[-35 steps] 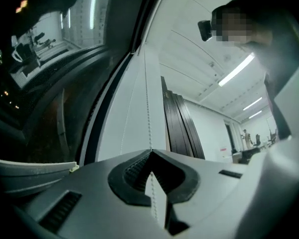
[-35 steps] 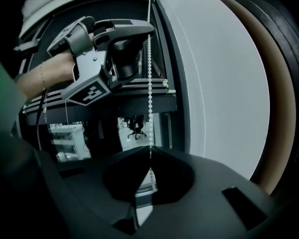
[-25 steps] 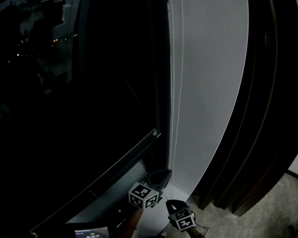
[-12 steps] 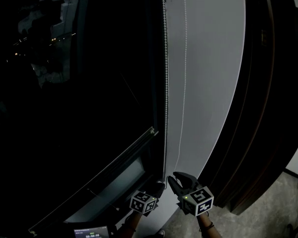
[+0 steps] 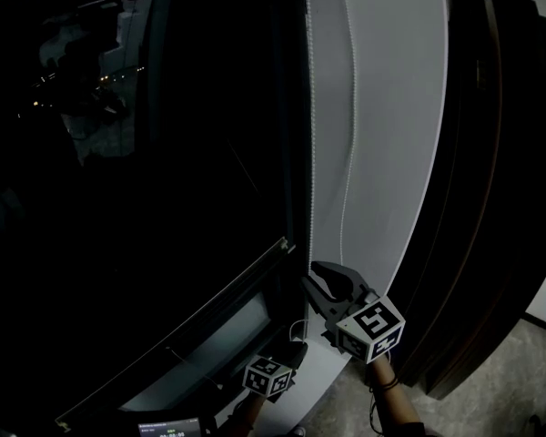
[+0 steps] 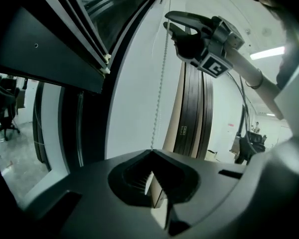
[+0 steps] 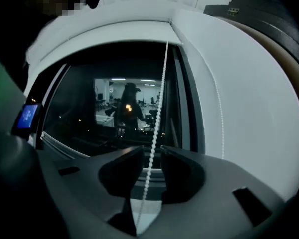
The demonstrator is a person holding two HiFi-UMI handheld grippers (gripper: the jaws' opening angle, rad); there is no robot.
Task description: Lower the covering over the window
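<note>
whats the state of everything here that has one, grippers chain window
left gripper, shut on the bead chain
right gripper, open, jaws have just been opening, the chain runs between them unpinched
bead chain, hangs in two strands beside the window, one straight, one slack and curved
window, glass dark and bare, no covering down over it

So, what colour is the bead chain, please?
White bead chain, clearest in the right gripper view.

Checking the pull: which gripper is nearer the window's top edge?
Right. The right gripper, jaws just opening around the bead chain, is higher below the top edge; the left gripper grips the chain lower.
</note>
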